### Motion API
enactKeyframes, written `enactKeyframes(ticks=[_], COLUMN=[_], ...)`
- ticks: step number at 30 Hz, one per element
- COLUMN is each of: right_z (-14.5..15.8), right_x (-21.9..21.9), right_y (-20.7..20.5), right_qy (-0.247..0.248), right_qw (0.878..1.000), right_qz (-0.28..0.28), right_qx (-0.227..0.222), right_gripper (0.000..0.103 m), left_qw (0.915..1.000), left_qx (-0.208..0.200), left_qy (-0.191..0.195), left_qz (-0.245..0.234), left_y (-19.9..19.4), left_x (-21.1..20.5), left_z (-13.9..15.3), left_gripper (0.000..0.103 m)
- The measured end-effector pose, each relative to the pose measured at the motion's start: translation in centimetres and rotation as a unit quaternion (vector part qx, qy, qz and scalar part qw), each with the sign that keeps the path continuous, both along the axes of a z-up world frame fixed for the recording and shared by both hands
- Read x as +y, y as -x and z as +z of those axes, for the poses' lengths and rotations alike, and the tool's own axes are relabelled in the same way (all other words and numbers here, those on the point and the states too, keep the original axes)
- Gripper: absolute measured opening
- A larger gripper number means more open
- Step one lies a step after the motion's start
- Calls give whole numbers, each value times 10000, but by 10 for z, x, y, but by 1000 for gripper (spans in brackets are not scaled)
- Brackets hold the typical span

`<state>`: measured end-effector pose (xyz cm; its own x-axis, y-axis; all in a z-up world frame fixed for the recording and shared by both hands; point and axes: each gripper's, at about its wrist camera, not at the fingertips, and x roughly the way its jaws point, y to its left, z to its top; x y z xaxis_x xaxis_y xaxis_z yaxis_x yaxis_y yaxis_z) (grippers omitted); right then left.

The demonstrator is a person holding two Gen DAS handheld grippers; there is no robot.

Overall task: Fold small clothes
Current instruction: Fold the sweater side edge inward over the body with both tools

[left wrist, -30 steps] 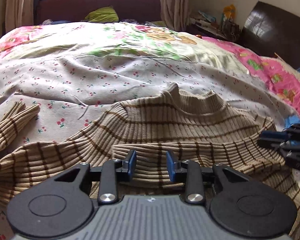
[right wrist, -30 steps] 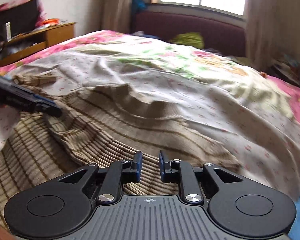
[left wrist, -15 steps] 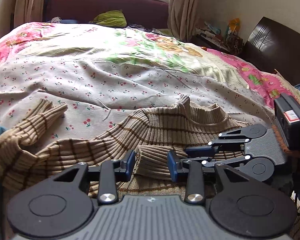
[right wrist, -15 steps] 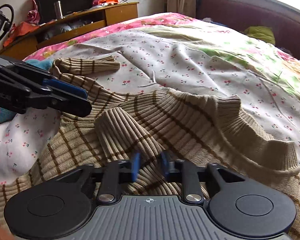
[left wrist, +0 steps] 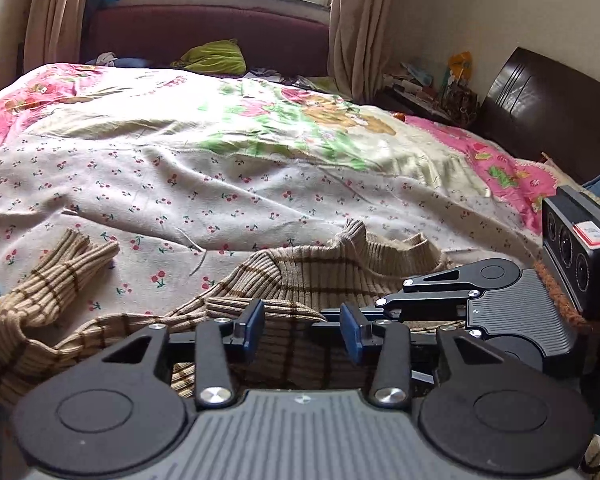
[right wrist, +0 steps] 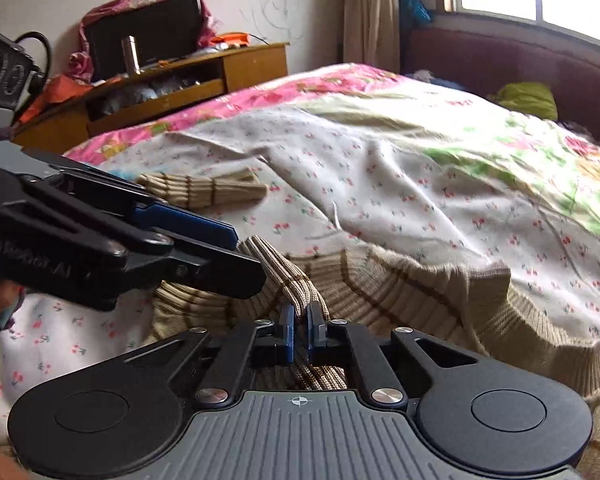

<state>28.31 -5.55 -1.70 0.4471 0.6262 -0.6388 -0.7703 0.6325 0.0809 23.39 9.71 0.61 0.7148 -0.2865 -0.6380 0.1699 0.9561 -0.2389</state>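
My right gripper [right wrist: 299,317], just swung in, now pinches the beige brown-striped ribbed sweater's [left wrist: 320,276] sleeve mid-bed; my left gripper [left wrist: 302,330] is opening, releasing it.

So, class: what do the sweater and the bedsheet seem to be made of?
Sweater: a ribbed knit, probably wool or acrylic, matte; raised ribs and brown stripes show, and it bunches thickly. Bedsheet: thin woven cloth, likely cotton, matte; fine creases and a printed cherry pattern.
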Motion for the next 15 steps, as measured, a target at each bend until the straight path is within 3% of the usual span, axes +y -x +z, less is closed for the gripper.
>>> enactKeyframes(ticks=[3,6,8,11,13,15], right_z=[-3,14,27,24,4,-26], right_x=[-13,-50,-84,-130,-156,-171], right_y=[1,8,16,22,15,3], right_qy=[2,-310,-385,-92,218,633], right_qw=[9997,9970,9920,9788,9645,9538], right_qz=[-254,-704,-1188,-1976,-2613,-2926], right_qx=[30,37,-176,-538,-327,250], right_gripper=[12,12,13,15,15,11], left_qw=[9996,9980,9971,9969,9968,9965], left_qx=[294,581,695,705,733,760], left_qy=[32,-212,-300,-337,-315,-352], left_qz=[-24,-91,-125,-118,-82,-59], left_y=[-8,-9,-7,-4,-5,-5], left_x=[-5,-15,-18,-18,-17,-19], left_z=[-21,-41,-50,-50,-46,-43], left_gripper=[52,52,52,53,53,53])
